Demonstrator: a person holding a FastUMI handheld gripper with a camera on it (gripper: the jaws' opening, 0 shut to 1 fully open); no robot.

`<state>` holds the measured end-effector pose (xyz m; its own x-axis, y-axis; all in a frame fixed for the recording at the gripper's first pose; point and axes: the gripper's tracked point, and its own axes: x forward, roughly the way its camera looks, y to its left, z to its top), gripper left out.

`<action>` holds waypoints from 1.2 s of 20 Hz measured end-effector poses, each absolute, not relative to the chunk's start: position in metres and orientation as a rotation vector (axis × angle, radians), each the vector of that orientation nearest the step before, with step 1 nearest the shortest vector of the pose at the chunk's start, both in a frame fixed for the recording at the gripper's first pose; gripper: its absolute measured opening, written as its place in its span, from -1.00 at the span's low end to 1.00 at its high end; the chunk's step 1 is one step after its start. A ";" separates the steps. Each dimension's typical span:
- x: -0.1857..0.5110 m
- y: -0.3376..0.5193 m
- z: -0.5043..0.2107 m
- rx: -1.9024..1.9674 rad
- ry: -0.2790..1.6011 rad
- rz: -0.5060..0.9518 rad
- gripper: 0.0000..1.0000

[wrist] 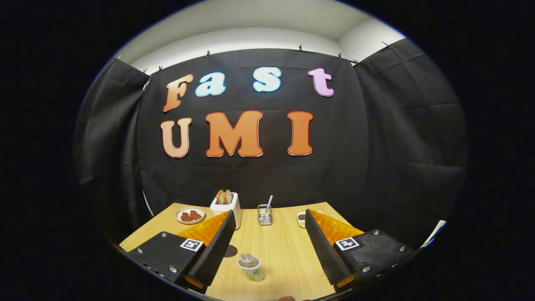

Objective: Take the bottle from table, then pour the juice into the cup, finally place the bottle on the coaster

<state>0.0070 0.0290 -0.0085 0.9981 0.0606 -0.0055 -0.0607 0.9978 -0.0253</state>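
The light wooden worktop (pixel 280 251) carries, along its far edge, a small plate (pixel 189 215) with two reddish pieces at the left, a white toaster (pixel 228 207) holding bread slices beside it, a wire holder (pixel 265 215) with a straw-like stick at the middle, and a small dish (pixel 301 218) to the right. Nearer, a clear bottle (pixel 250 266) stands upright, with a dark round coaster (pixel 230 251) just to its left

Coaster (pixel 230 251) half hidden behind gripper (pixel 267 217) finger.
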 end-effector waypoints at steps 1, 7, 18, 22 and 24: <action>0.008 0.033 -0.012 -0.027 0.012 0.071 0.97; 0.014 0.052 -0.042 -0.021 0.073 0.105 0.98; 0.035 0.076 -0.170 -0.093 0.298 0.115 0.98; 0.038 0.081 -0.230 -0.109 0.398 0.120 0.99; 0.044 0.081 -0.257 -0.114 0.444 0.111 0.98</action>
